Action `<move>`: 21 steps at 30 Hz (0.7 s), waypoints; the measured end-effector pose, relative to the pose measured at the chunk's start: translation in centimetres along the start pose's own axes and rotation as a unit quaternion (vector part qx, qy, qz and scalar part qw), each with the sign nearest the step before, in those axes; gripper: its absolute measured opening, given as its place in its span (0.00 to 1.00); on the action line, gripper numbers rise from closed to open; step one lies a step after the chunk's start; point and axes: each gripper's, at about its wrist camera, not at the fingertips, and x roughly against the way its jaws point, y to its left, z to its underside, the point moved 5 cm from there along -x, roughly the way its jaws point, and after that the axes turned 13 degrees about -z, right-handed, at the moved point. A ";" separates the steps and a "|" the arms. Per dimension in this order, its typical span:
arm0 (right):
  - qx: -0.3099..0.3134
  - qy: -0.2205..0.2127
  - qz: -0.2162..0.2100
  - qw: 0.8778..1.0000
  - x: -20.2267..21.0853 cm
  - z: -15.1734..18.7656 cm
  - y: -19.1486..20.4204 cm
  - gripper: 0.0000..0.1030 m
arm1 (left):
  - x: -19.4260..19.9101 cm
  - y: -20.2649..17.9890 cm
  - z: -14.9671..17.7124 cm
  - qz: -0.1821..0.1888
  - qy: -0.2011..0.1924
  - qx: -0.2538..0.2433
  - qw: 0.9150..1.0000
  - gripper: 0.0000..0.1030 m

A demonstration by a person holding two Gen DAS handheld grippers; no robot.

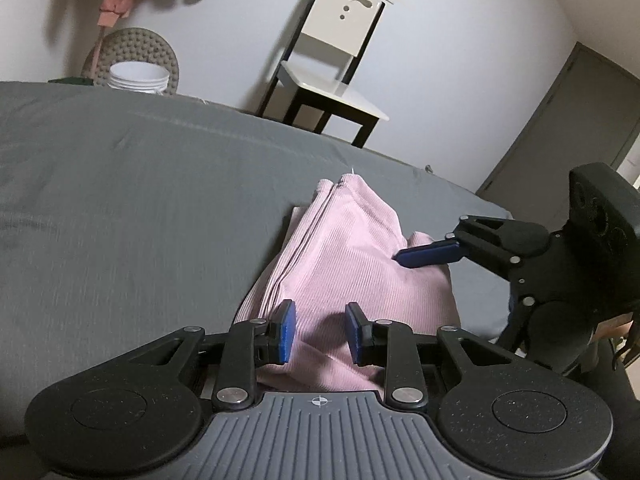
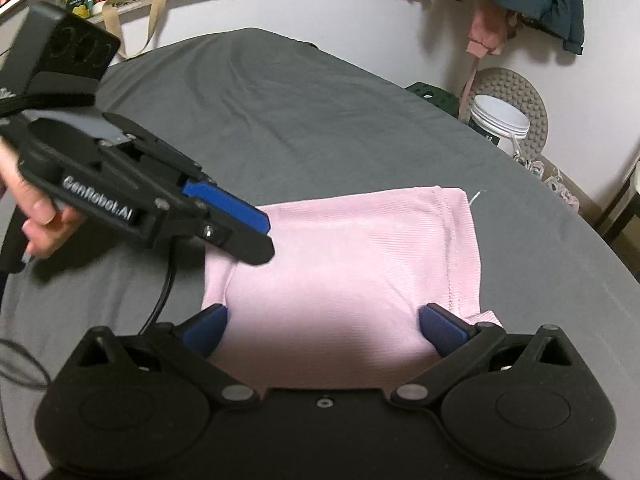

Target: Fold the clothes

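A pink ribbed garment [image 1: 352, 256] [image 2: 352, 248] lies folded into a rough square on the grey bedsheet [image 1: 120, 200] [image 2: 300, 112]. My left gripper [image 1: 320, 332] is open, its blue pads hovering just above the garment's near edge with nothing between them. In the right wrist view the left gripper [image 2: 267, 240] reaches in from the left over the garment's corner, held by a hand [image 2: 36, 216]. My right gripper [image 2: 324, 328] is spread wide open, and the garment's near edge lies between its fingers. In the left wrist view the right gripper [image 1: 404, 258] touches the cloth's right side.
A white-seated chair [image 1: 332, 80] and a grey door [image 1: 560, 128] stand beyond the bed. A white bucket [image 1: 138, 78] [image 2: 500, 124] sits by the wall under hanging clothes [image 2: 520, 0]. A black cable [image 2: 160, 296] trails over the sheet at the left.
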 end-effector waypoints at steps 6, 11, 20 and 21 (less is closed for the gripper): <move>-0.008 0.003 0.001 1.000 1.6 0.4 -0.3 1.00 | 0.1 0.5 0.0 0.006 0.004 0.005 1.000 0.27; -0.013 0.008 0.003 1.000 2.0 0.5 -0.2 1.00 | 0.0 0.5 -0.1 0.009 0.005 0.002 1.000 0.27; -0.078 -0.012 0.021 0.997 4.0 1.2 0.3 1.00 | 0.1 0.2 -0.4 0.002 0.004 -0.015 1.000 0.27; -0.082 -0.021 0.027 0.996 4.5 1.2 0.7 1.00 | 0.2 0.1 -0.4 0.000 0.004 -0.017 1.000 0.27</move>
